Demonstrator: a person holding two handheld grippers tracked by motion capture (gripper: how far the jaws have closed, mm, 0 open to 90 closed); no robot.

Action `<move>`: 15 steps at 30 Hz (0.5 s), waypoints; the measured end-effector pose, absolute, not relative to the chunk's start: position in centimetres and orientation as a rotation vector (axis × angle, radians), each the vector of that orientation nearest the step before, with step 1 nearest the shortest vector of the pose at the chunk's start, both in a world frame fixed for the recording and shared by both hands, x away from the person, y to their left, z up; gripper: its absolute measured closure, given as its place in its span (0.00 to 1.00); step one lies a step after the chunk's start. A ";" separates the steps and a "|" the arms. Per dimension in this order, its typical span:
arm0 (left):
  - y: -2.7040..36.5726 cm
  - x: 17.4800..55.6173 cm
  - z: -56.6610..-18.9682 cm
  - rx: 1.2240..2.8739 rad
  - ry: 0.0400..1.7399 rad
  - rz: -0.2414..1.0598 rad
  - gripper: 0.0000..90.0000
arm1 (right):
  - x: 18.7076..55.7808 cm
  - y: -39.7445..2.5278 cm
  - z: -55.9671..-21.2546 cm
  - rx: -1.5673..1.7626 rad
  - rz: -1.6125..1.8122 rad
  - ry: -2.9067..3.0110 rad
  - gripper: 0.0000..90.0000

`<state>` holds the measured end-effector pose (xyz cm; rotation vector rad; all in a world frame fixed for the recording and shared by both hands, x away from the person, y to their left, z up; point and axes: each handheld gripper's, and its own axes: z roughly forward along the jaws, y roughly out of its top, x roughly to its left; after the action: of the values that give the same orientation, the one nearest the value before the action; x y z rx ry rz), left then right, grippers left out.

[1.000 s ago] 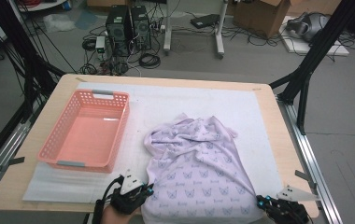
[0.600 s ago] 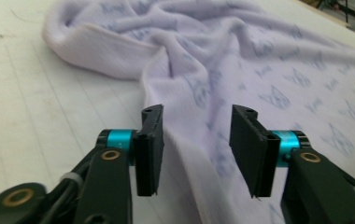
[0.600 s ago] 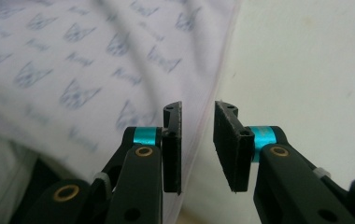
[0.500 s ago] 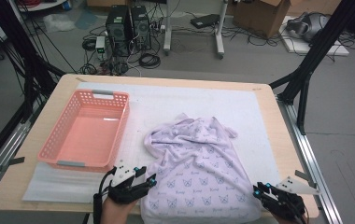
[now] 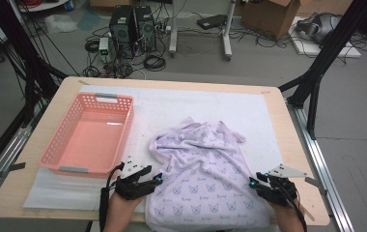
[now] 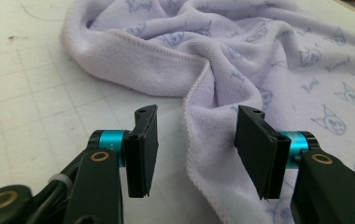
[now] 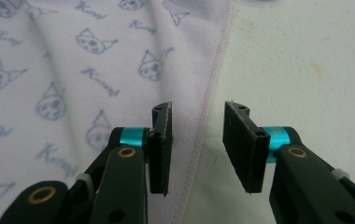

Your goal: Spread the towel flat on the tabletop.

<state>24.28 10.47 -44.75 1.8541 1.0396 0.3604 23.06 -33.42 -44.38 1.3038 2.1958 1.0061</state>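
Note:
A lilac towel (image 5: 203, 174) printed with cat faces lies rumpled on the white mat, its near part hanging over the table's front edge. My left gripper (image 5: 153, 182) is at the towel's left hem, open, with the folded edge of the towel (image 6: 203, 140) between its jaws. My right gripper (image 5: 255, 184) is at the right hem, open, and the stitched border of the towel (image 7: 203, 126) runs between its jaws. Neither pair of jaws presses the cloth.
A pink plastic basket (image 5: 65, 145) stands empty on the left of the mat (image 5: 181, 104). Bare wooden table (image 5: 288, 140) borders the mat on the right. Computers and cables sit on the floor beyond the far edge.
Both grippers have moved forward from the table's front edge and closed in on the towel's left and right hems.

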 end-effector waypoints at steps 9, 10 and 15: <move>8.0 24.5 -45.2 2.010 0.960 0.386 0.93 | 23.5 -33.2 -44.6 1.286 1.000 2.235 0.95; 8.0 24.3 -45.2 2.016 0.960 0.394 0.94 | 23.3 -33.3 -44.5 1.289 1.002 2.234 0.96; 9.5 23.0 -45.3 1.968 1.015 0.367 0.95 | 22.1 -34.5 -44.5 1.333 1.039 2.245 0.97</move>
<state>22.99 9.46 -45.32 1.9675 1.0147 0.3670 22.09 -34.46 -44.47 1.3333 2.2453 1.0389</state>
